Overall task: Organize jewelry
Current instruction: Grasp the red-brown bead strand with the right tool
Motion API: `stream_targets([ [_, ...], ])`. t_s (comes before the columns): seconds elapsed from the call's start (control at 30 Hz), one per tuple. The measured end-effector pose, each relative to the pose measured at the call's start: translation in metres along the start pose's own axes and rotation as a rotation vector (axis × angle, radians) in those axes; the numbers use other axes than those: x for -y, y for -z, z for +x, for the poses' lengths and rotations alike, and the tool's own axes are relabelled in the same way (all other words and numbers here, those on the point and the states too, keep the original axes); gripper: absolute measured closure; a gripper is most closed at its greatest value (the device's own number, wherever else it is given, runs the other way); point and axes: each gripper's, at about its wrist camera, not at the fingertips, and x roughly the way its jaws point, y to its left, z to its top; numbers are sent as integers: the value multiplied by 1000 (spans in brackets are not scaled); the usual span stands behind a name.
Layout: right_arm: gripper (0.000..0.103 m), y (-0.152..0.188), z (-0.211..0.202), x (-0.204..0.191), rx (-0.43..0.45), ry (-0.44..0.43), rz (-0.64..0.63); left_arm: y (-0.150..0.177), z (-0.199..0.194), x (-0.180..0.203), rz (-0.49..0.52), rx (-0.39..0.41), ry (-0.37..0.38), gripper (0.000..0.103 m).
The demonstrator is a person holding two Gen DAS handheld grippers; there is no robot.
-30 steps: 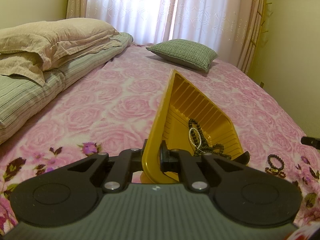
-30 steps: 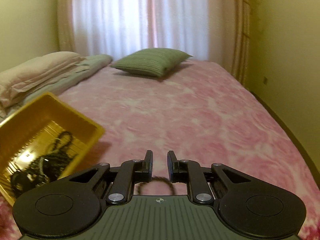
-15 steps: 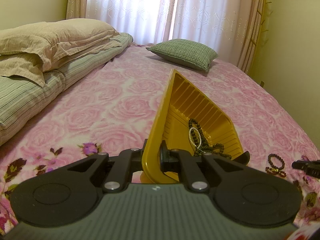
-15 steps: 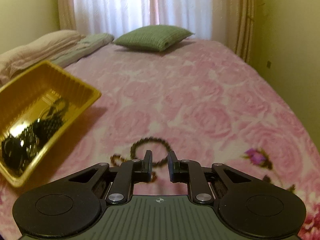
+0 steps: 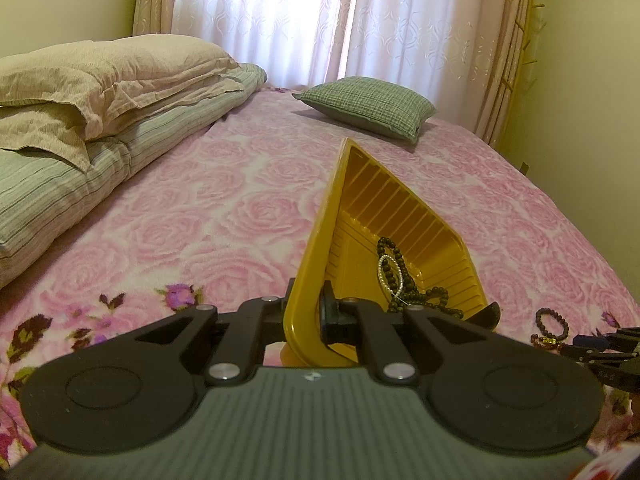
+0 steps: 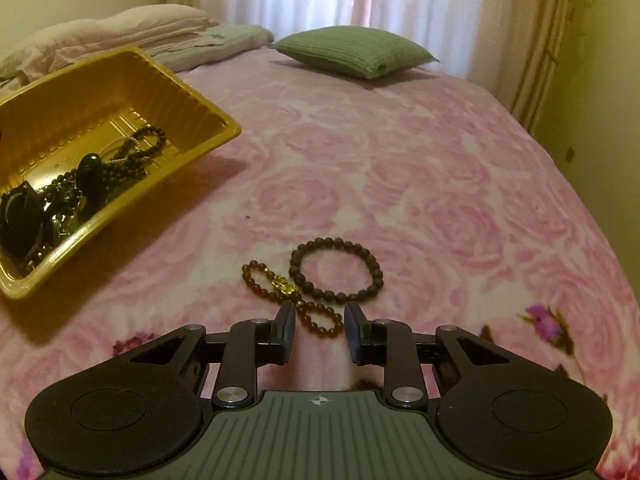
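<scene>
My left gripper (image 5: 308, 316) is shut on the near rim of a yellow tray (image 5: 316, 248) and holds it tilted above the bed. Dark bead strands (image 5: 416, 296) and a white pearl bracelet (image 5: 390, 274) lie in it. The tray also shows at the left of the right wrist view (image 6: 200, 140). My right gripper (image 6: 318, 334) is open just above the bedspread. A red-brown bead bracelet with a gold charm (image 6: 280, 284) lies partly between its fingertips. A dark bead bracelet (image 6: 336, 270) lies just beyond it, touching it. Both bracelets show small in the left wrist view (image 5: 550, 326).
The pink rose bedspread (image 6: 400, 160) covers the bed. A green cushion (image 6: 352, 52) lies at the far end by the curtains. Folded blankets and pillows (image 5: 100, 92) are stacked along the left side. A wall runs along the right edge of the bed.
My right gripper has tipped down towards the bedspread, moved up to the two bracelets and opened wider. The left gripper and the tray have stayed put.
</scene>
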Motion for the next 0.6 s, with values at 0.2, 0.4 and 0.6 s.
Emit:
stream_targets([
  [0.2,77,-1,6,-6,-13,-14,-71,0,0,0,1,0,1,96],
  [0.4,88,0,11,-7,-24,-26,-91,0,0,0,1,0,0,96],
  [0.6,99,-1,11,-13,-17,-13,-114,0,0,0,2,0,0,96],
])
